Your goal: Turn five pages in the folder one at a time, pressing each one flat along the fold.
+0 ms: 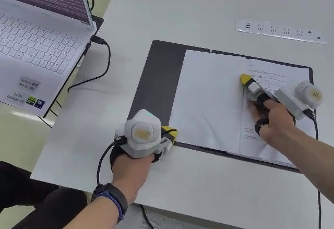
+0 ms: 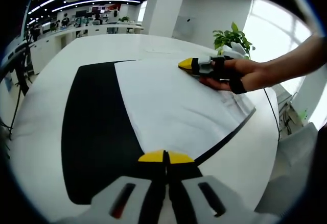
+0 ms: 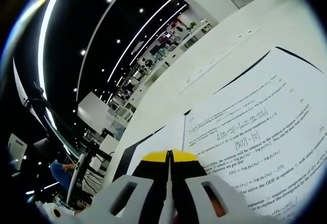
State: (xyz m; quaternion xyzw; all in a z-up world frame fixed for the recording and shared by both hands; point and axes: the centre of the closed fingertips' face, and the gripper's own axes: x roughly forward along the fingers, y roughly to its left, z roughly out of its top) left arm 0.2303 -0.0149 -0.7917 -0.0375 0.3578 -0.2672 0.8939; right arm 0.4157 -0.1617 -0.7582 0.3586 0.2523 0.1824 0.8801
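A black folder [image 1: 156, 77] lies open on the white table, with a blank turned page [image 1: 209, 98] on its left half and a printed page [image 1: 274, 77] on the right. My right gripper [image 1: 244, 79] is shut, its yellow tips resting on the paper along the fold near the top. In the right gripper view the shut tips [image 3: 168, 156] sit at the seam beside the printed text [image 3: 250, 132]. My left gripper [image 1: 169, 133] is shut and presses on the folder's near edge; its tips [image 2: 164, 156] meet at the page's bottom corner. The right gripper [image 2: 189, 64] appears across the page.
A white laptop [image 1: 36, 41] stands open at the left, with a black cable [image 1: 99, 67] running from it toward the folder. A white power strip [image 1: 282, 32] lies at the back right. Bare table [image 1: 209, 187] extends in front of the folder.
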